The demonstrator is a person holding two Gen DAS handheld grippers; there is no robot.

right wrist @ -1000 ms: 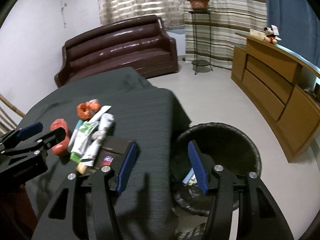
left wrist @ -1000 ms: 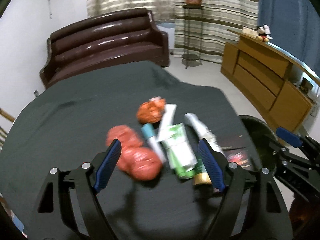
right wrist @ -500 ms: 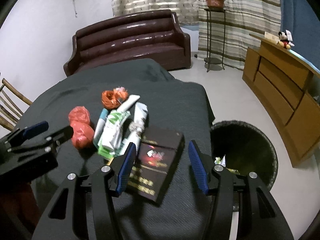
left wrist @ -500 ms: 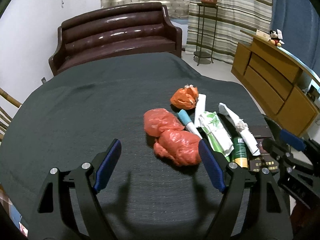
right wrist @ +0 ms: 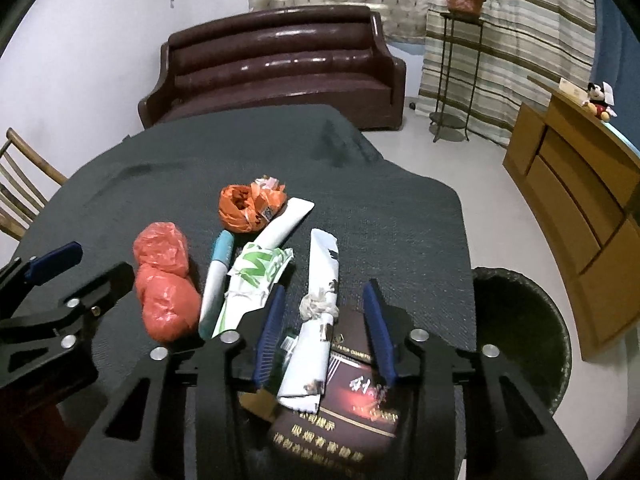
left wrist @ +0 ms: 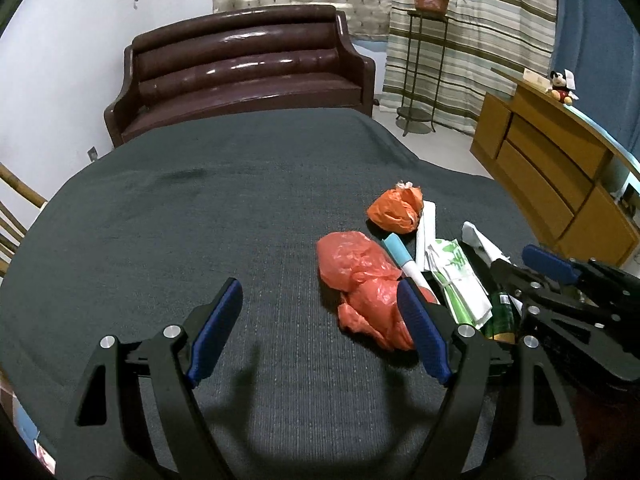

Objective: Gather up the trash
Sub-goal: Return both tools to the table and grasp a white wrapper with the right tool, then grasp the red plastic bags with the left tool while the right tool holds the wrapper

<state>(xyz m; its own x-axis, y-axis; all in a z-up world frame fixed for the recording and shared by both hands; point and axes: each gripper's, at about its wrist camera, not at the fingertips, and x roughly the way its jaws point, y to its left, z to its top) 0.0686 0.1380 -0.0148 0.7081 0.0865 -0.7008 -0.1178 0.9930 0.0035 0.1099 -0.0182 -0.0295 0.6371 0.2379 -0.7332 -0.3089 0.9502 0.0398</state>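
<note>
A heap of trash lies on the dark grey cloth-covered table [right wrist: 400, 216]: two red crumpled bags [right wrist: 164, 280], an orange bag [right wrist: 248, 208], a blue-capped tube [right wrist: 218, 276], a green-printed wrapper [right wrist: 256, 276], a white knotted wrapper [right wrist: 322, 280] and a dark brown box [right wrist: 344, 408]. My right gripper [right wrist: 324, 300] straddles the white knotted wrapper with its jaws closing; gaps still show beside both pads. My left gripper [left wrist: 316, 296] hovers open, its right finger over the edge of the red bags [left wrist: 356, 276]. The orange bag [left wrist: 396, 210] lies beyond it.
A black woven bin [right wrist: 520, 320] stands on the floor off the table's right edge. A brown leather sofa [left wrist: 240, 76] is behind the table, a wooden sideboard [right wrist: 580, 200] on the right, and a wooden chair [right wrist: 24, 184] at the left.
My right gripper swung left from above the bin to over the trash heap, and its jaws narrowed around the white wrapper. My left gripper shifted left; the trash now sits to its right.
</note>
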